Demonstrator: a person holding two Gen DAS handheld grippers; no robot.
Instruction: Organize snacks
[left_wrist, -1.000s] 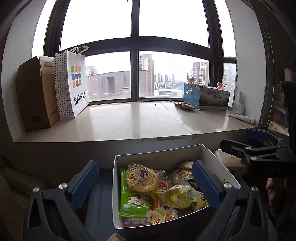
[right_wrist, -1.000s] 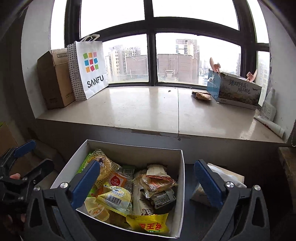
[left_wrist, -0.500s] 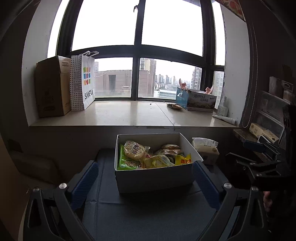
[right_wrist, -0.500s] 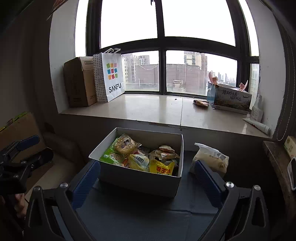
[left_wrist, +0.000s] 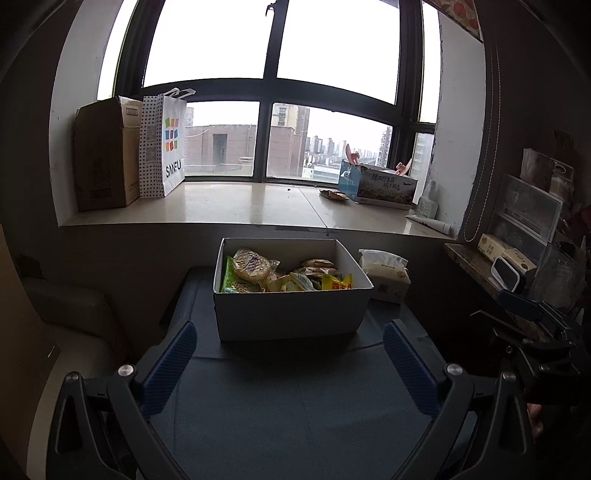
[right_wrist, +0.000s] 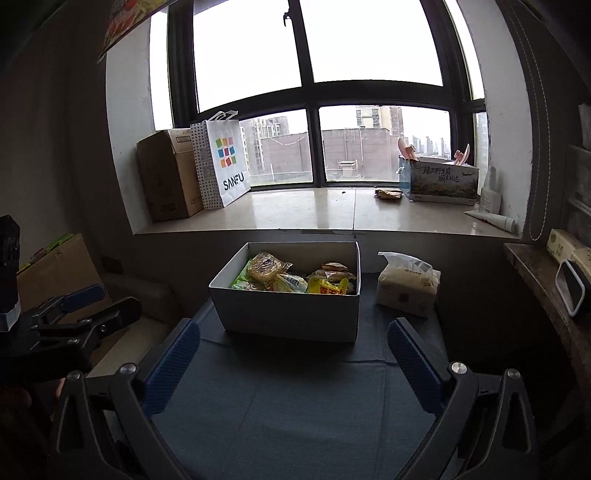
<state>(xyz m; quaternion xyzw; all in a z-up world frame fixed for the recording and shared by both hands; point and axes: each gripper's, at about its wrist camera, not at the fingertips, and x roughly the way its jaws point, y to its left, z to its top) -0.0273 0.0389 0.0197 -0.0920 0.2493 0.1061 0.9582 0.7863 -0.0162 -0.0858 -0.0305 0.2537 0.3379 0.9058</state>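
The white box (left_wrist: 291, 314) of snacks (left_wrist: 284, 275) sat on the blue mat (left_wrist: 295, 406), ahead of both grippers and apart from them, under the windowsill (right_wrist: 317, 214). The left gripper (left_wrist: 291, 362) stood wide open, gripping nothing, its blue pads (left_wrist: 168, 363) over bare mat. The right gripper (right_wrist: 295, 363) was spread just as wide, empty too (a tissue pack (right_wrist: 406, 288) lay just beside the box's right wall).
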